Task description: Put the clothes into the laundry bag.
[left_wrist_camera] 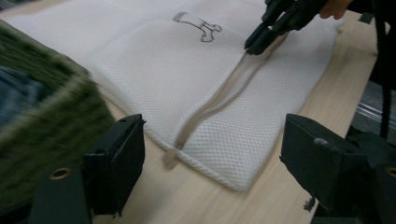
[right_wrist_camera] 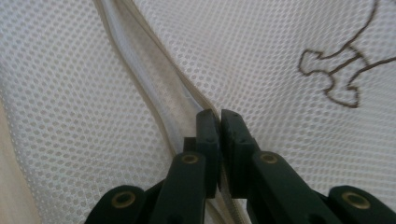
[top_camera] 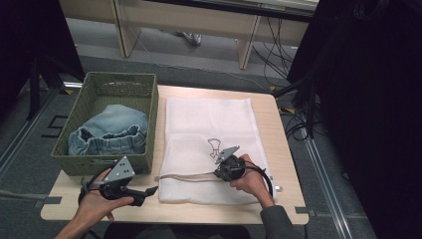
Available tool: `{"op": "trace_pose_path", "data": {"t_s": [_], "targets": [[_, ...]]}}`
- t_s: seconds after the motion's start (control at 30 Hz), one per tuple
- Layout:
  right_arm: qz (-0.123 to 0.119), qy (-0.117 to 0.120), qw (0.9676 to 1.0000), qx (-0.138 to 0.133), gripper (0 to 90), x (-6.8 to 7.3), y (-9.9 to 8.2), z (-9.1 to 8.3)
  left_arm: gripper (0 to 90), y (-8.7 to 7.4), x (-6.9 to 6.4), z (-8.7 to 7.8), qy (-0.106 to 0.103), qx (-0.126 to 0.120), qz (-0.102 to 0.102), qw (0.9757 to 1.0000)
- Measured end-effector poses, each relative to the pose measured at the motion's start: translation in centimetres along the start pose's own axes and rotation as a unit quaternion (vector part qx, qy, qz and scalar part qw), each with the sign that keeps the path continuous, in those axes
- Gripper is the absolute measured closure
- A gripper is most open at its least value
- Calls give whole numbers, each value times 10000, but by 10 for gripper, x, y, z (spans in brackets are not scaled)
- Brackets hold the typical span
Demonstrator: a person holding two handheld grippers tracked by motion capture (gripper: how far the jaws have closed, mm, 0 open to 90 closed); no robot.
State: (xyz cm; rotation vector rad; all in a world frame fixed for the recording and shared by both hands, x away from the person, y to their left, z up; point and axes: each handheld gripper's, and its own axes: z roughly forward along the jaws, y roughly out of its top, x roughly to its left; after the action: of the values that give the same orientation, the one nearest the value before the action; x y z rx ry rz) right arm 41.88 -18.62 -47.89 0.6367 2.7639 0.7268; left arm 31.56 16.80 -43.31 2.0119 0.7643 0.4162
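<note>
A white mesh laundry bag (top_camera: 209,124) lies flat on the table, with a small dark line drawing (right_wrist_camera: 343,70) printed on it. Its beige zipper (left_wrist_camera: 219,98) runs along the near part of the bag (right_wrist_camera: 261,60). My right gripper (top_camera: 219,173) is pressed down on the zipper (right_wrist_camera: 154,79), and its jaws (right_wrist_camera: 219,114) are shut on it; the pull itself is hidden between them. My left gripper (top_camera: 152,190) hovers open just off the bag's near left corner. In the left gripper view the left gripper (left_wrist_camera: 212,121) faces the zipper's end tab (left_wrist_camera: 170,156), with the right gripper (left_wrist_camera: 254,44) farther off.
A green woven basket (top_camera: 107,79) stands on the table's left side with blue jeans (top_camera: 112,129) inside. It sits close to my left gripper. A strip of bare wood (top_camera: 149,209) runs along the table's front edge. Cables lie on the floor to the right.
</note>
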Motion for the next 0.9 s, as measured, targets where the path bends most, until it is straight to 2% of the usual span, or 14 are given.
{"op": "trace_pose_path", "data": {"t_s": [0.1,0.2,0.23,0.33,0.37,0.4,0.5,0.53,0.6,0.67,0.73,0.8,0.83,0.9], "targets": [[-11,-141,9998,-165,873,-1,6,-11,226,8,7,-15,214,-176,82,9996],[57,-238,9993,-272,873,1,11,-21,223,29,36,-48,848,-335,16,9958],[57,-238,9993,-272,873,1,11,-21,212,29,36,-48,848,-335,16,9958],[8,-336,9988,-356,873,-1,16,-29,167,49,83,-59,1080,313,357,9930],[8,-336,9988,-356,873,-1,16,-29,156,49,83,-59,1080,313,357,9930],[34,-354,9985,-412,873,-1,18,-32,148,54,98,-55,1087,832,346,9900],[86,-352,9984,-434,874,-1,20,-35,159,57,115,-41,1089,1068,421,9874],[89,-362,9983,-443,874,-2,22,-35,150,56,129,-24,937,1259,177,9874],[36,-384,9983,-441,874,-3,24,-35,154,56,138,-13,817,1371,140,9871],[80,-359,9984,-434,873,-2,23,-34,166,59,150,9,737,1950,431,9771],[56,-344,9984,-437,873,-2,23,-34,179,61,154,24,728,2194,530,9715],[28,-292,9985,-466,872,-4,23,-33,164,61,157,32,662,2202,459,9721],[28,-292,9985,-466,872,-4,23,-33,169,63,161,38,592,2416,583,9668],[35,-269,9985,-467,872,-6,21,-33,157,58,166,60,97,3029,614,9510]]}}
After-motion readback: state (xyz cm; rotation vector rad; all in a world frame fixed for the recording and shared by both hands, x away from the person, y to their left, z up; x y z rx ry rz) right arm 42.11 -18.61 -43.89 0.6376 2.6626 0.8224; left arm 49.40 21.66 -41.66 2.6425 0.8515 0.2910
